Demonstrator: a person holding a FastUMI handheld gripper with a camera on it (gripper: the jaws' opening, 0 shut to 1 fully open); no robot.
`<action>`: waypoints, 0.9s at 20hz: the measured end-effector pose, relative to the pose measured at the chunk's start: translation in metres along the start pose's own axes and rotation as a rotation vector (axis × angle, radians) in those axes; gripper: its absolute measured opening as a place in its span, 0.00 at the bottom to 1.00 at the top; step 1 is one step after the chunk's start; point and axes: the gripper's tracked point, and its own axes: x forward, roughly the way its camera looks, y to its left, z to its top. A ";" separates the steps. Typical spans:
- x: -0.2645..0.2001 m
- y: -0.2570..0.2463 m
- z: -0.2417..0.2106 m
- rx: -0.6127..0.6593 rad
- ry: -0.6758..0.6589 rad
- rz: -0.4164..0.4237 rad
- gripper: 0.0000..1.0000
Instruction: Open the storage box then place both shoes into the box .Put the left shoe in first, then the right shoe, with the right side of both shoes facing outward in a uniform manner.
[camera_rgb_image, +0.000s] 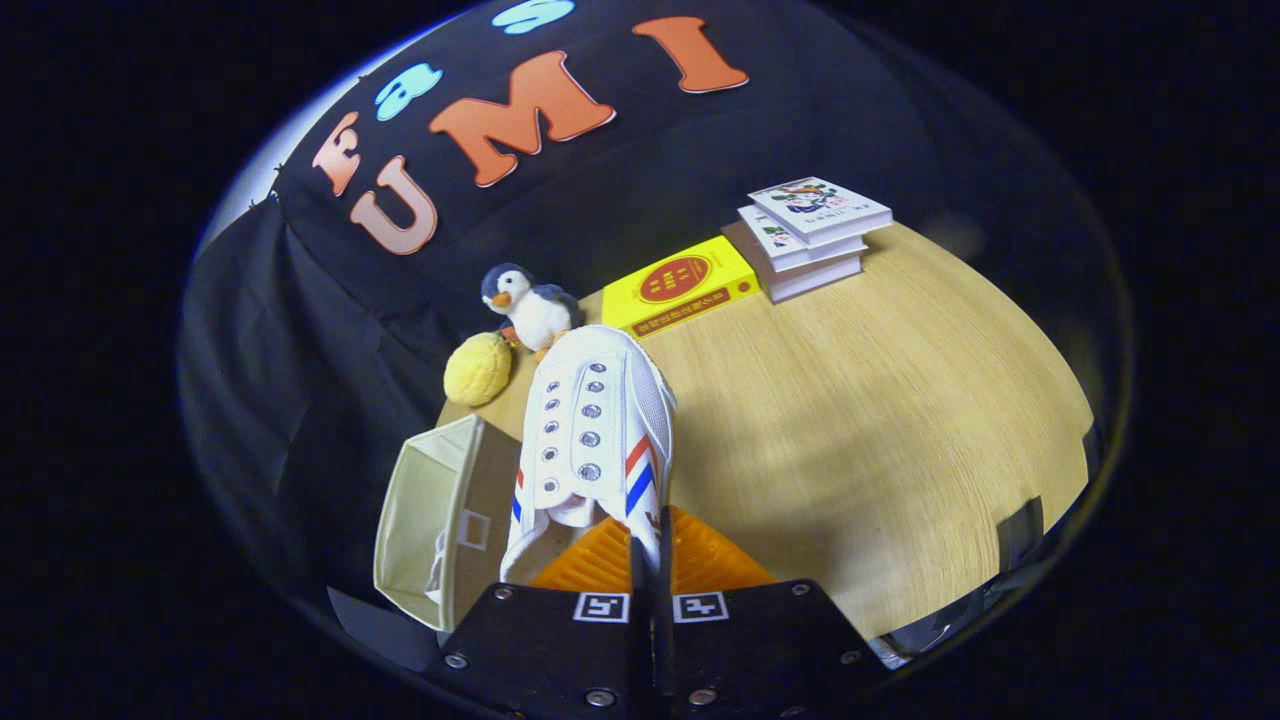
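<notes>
Gripper view: the gripper (650, 560) has its two fingers pinched close together on the rear edge of a white canvas sneaker (595, 430), clamped on the collar near the heel, and the shoe is carried above the table. Smooth woven upper, two rows of metal eyelets with no laces, red and blue diagonal stripes on each flank, a fine mesh look along its right side. Its long axis runs straight ahead from the fingers, toe pointing away toward the far toys, heel at the fingertips, top face turned to the camera.

Just left of the shoe and below it sits the pale cream fabric storage box (430, 520), rectangular, soft-walled, open mouth facing up; something white lies inside, too hidden to identify.

The surface is a light wood-grain tabletop (860, 430), matte, with fine streaks. Beyond the toe: a fuzzy round yellow plush ball (478, 368) beside a small plush penguin (530, 305). Further right, a flat yellow book with a red disc (680, 285), then a stack of pale paperback books (810, 235). Black draped cloth (300, 400) forms the booth wall behind.
</notes>
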 end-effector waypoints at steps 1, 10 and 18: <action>-0.001 0.018 0.000 -0.004 0.006 0.020 0.02; 0.012 0.151 -0.037 -0.073 0.082 0.140 0.02; 0.038 0.160 -0.082 -0.114 0.170 0.010 0.04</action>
